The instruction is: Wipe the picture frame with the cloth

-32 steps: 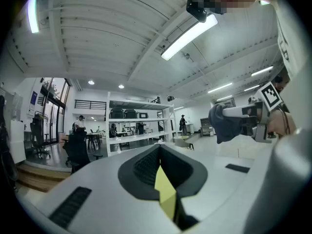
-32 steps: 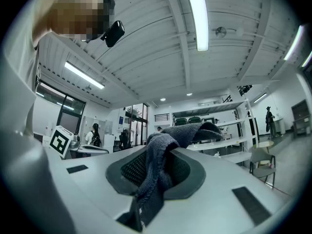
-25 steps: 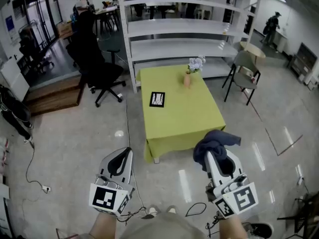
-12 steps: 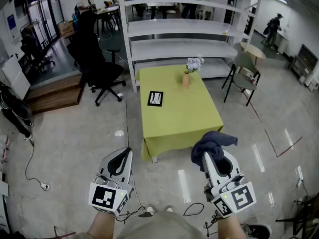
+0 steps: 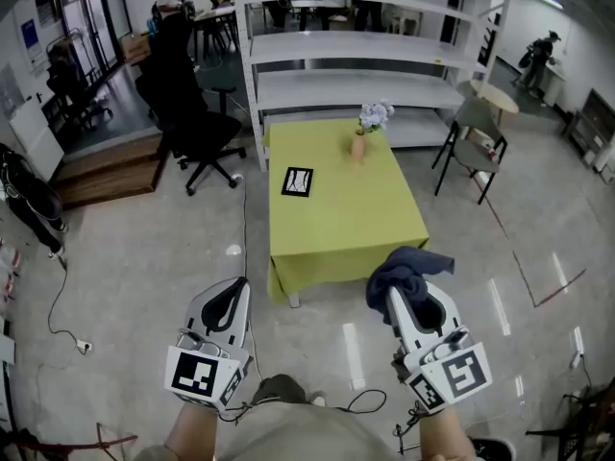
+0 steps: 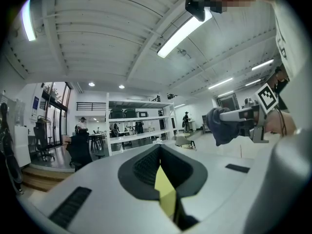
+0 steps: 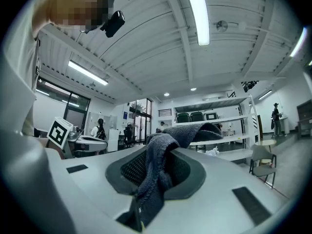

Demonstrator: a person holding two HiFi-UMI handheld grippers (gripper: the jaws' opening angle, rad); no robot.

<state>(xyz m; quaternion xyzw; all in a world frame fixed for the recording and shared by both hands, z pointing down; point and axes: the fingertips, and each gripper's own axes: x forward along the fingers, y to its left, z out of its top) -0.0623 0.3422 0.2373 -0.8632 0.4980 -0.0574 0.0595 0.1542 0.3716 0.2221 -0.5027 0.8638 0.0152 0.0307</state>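
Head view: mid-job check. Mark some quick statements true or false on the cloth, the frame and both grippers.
1. The dark cloth is clamped in the right gripper. True.
2. The left gripper holds the picture frame. False: its jaws are together on nothing, and the frame lies flat on the green table.
3. The cloth is touching the frame. False: both grippers hang over the floor, short of the table.
4. A vase of flowers stands on the same table as the frame. True.
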